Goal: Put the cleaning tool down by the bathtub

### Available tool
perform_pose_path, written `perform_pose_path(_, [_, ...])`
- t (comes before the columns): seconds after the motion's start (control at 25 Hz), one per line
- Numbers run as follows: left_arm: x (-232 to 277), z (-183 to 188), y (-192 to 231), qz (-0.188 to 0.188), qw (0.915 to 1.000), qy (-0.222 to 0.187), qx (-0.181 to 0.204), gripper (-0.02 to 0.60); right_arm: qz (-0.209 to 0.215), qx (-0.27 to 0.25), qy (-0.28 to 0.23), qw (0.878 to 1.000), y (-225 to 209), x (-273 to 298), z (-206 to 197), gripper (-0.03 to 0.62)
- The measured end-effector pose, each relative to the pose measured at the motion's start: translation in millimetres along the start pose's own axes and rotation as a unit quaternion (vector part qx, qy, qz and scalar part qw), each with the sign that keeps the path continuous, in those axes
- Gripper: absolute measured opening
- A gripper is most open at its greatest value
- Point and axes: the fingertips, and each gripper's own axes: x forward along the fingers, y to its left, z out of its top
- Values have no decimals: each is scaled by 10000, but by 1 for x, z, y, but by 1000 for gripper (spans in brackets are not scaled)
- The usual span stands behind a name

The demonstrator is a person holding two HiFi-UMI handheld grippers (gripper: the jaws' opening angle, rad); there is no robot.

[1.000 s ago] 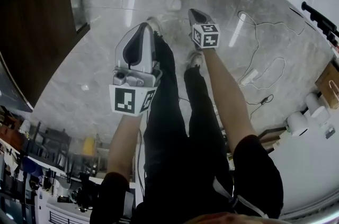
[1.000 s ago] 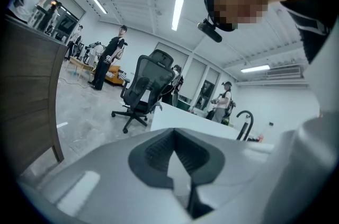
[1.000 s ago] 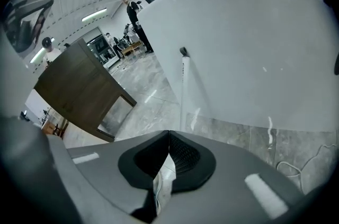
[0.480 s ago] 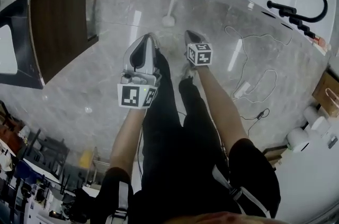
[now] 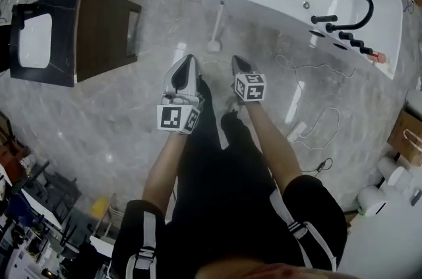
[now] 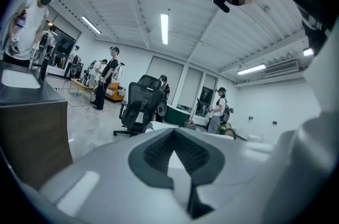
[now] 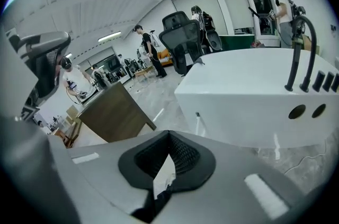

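Near the bathtub (image 5: 264,4), left claw (image 5: 187,61) and right claw (image 5: 236,62) both shut, empty, apart from the cleaning tool (image 5: 217,24).

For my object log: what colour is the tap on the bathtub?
Black tap, on a white bathtub; clearest in the head view.

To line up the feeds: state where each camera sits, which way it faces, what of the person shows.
Head view: on the person's head, looking steeply down at bathtub and cleaning tool; arms, legs, left gripper, right gripper show.
Left gripper view: on that gripper, facing across the room toward an office chair; shut jaws, the person's upper body above.
Right gripper view: on that gripper, facing the bathtub's side; shut jaws.
Shared: head and right gripper views both show bathtub and cleaning tool.
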Motion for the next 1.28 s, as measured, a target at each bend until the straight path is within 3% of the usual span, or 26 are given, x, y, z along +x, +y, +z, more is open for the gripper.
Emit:
perform_pose_path(0.32, [-50,21,-51,-20,10000,-12,59,8,236,-267,-863,9956,49,-105,64,-2])
perform_pose_path(0.68, [-102,53,-131,-99,9993,-296,187,8,525,-472,-2000,9772,77,-246,119,-2])
perform_pose_path(1.04, [-147,56,-194,-96,9985,-400,358,8,701,-847,-2368,9653,91,-340,114,-2])
perform_pose_path(1.28, [-177,56,-211,-92,9982,-410,427,8,801,-869,-2461,9620,106,-374,101,-2])
